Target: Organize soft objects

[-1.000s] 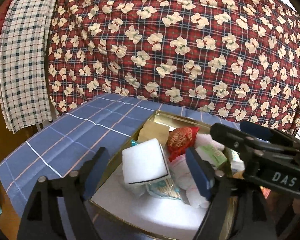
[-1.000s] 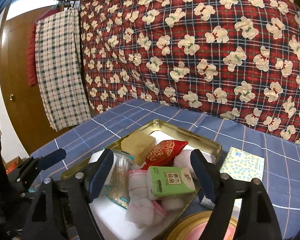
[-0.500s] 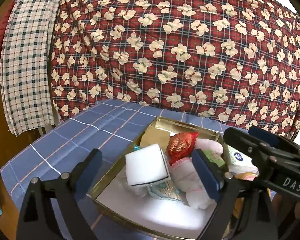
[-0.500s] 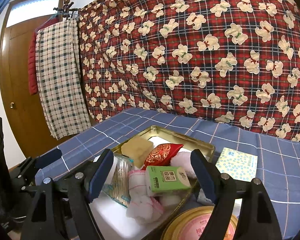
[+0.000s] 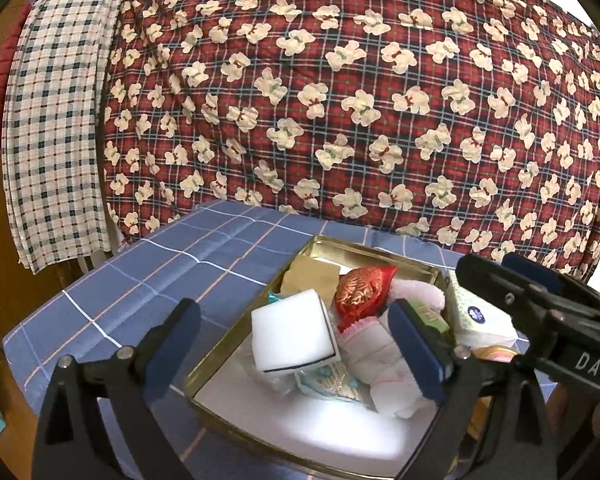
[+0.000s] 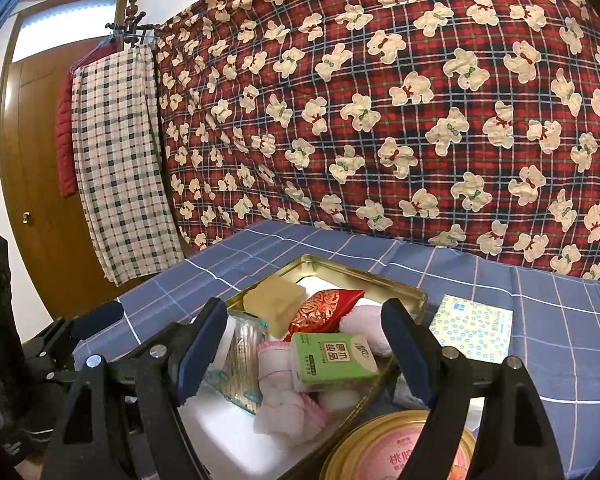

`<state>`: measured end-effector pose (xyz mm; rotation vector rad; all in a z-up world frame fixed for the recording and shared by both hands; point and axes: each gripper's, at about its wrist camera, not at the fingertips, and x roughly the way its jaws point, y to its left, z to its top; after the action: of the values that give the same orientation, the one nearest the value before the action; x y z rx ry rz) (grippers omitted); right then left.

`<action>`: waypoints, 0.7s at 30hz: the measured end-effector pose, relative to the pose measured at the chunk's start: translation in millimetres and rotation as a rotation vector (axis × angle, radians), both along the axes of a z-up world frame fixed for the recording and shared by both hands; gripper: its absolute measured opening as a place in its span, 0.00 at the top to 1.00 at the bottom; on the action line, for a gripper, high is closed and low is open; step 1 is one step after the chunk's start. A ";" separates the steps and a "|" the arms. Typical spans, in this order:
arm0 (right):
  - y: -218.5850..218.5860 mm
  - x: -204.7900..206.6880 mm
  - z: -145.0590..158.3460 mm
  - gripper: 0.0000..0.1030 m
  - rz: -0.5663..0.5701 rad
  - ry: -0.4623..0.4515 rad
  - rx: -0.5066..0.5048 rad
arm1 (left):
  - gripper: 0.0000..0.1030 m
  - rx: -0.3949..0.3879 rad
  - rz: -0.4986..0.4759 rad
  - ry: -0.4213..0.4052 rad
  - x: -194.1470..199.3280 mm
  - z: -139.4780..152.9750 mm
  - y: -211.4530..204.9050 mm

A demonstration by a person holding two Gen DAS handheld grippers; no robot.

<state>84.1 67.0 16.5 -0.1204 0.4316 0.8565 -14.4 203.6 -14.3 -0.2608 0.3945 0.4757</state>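
A gold tin tray [image 5: 300,424] on the blue checked cloth holds a white sponge [image 5: 292,336], a tan sponge [image 5: 310,280], a red embroidered pouch [image 5: 360,292], rolled pink-white towels [image 5: 380,356] and a green tissue pack [image 6: 332,356]. My left gripper [image 5: 292,320] hovers over the tray's near left. Its jaws are opening, and the white sponge lies loose between them, touched by neither pad. My right gripper [image 6: 304,316] stands open above the tray's right side. The green pack and towels lie below it, not gripped.
A dotted tissue pack [image 6: 472,328] lies on the cloth right of the tray. A round pink-labelled tin [image 6: 400,452] sits at the near right. A clear swab packet [image 6: 240,364] lies in the tray. A red bear-print quilt [image 5: 340,100] hangs behind, beside a checked cloth [image 5: 56,120] on the door.
The left jaws have spread wider, away from the white sponge, which stays resting in the tray. The right gripper keeps the same opening and has barely shifted.
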 end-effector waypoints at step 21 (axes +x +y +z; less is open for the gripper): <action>-4.6 -3.1 2.8 0.21 0.000 -0.001 0.013 | 0.02 -0.008 -0.006 0.008 0.0 0.2 -0.9</action>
<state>81.0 62.4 19.3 -0.1086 0.4251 0.8595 -14.4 202.6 -14.1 -0.2653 0.4046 0.4692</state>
